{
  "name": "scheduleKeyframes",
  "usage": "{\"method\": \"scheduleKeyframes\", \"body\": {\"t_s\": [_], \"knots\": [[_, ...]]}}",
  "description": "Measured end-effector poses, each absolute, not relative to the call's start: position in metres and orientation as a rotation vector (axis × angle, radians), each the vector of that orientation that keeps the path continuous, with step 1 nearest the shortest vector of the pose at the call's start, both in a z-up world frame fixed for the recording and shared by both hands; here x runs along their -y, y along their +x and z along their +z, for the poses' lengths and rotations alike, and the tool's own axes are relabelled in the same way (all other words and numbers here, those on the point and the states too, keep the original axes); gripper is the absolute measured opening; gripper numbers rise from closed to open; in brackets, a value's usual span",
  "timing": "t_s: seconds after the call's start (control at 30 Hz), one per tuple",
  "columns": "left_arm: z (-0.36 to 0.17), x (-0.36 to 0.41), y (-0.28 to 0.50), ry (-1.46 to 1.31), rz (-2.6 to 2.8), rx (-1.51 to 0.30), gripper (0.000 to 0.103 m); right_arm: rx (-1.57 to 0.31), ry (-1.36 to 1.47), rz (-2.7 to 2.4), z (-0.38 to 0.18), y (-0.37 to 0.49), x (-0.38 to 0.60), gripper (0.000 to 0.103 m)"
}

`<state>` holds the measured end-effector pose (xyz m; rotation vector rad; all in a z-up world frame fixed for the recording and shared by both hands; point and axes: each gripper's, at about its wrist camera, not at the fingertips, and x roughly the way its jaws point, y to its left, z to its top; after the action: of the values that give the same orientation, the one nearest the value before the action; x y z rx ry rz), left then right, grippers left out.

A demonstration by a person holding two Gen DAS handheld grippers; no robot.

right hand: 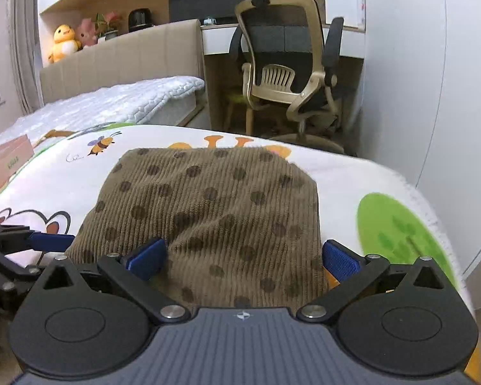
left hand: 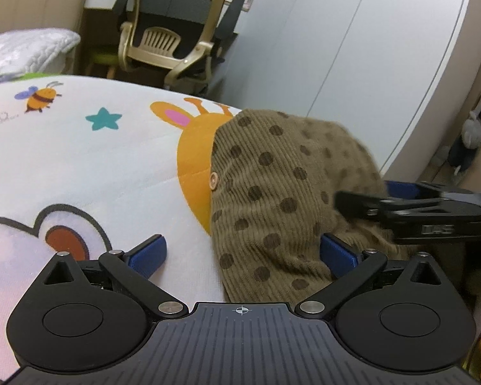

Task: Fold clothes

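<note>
Both pairs of my fingers stand wide apart with nothing pinched between them. On my right gripper (right hand: 243, 258) the blue fingers (right hand: 147, 256) hang just over the near part of the brown corduroy garment (right hand: 215, 199) with dark dots, one pad above the cloth and the other at its right edge, neither pressing on it. On my left gripper (left hand: 243, 256) the left pad sits over the bare bedspread (left hand: 96, 166) while the right pad lies against the garment's near left side; the cloth is not clamped. The garment lies folded into a rough rectangle on the cartoon-printed bedspread, covering most of an orange giraffe print (left hand: 192, 147), with a small round button (left hand: 213, 179) showing at its left edge. From my left wrist view, my right gripper reaches in from the right edge over the garment, and from my right wrist view my left one shows at the lower left beside the cloth. Beyond the bed stands an office chair (right hand: 288, 67).
</note>
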<state>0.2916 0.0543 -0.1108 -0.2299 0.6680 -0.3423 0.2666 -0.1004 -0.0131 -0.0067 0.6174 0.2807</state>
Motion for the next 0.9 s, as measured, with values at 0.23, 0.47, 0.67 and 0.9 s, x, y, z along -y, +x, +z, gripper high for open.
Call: {"method": "scheduleKeyframes", "body": {"t_s": [0.23, 0.47, 0.67, 0.9], "knots": [[-0.113, -0.052, 0.292, -0.213, -0.341, -0.664, 0.103, -0.534, -0.062, 0.253, -0.021, 0.251, 0.096, 0.103], [-0.110, -0.056, 0.293, -0.251, -0.344, -0.681, 0.103, -0.519, -0.043, 0.248, -0.019, 0.246, 0.100, 0.103], [-0.065, -0.071, 0.289, -0.361, -0.422, -0.569, 0.103, -0.525, -0.001, 0.265, -0.020, 0.248, 0.107, 0.103], [-0.044, -0.038, 0.339, -0.481, -0.607, -0.659, 0.103, -0.525, -0.011, 0.284, -0.010, 0.237, 0.108, 0.103]]}}
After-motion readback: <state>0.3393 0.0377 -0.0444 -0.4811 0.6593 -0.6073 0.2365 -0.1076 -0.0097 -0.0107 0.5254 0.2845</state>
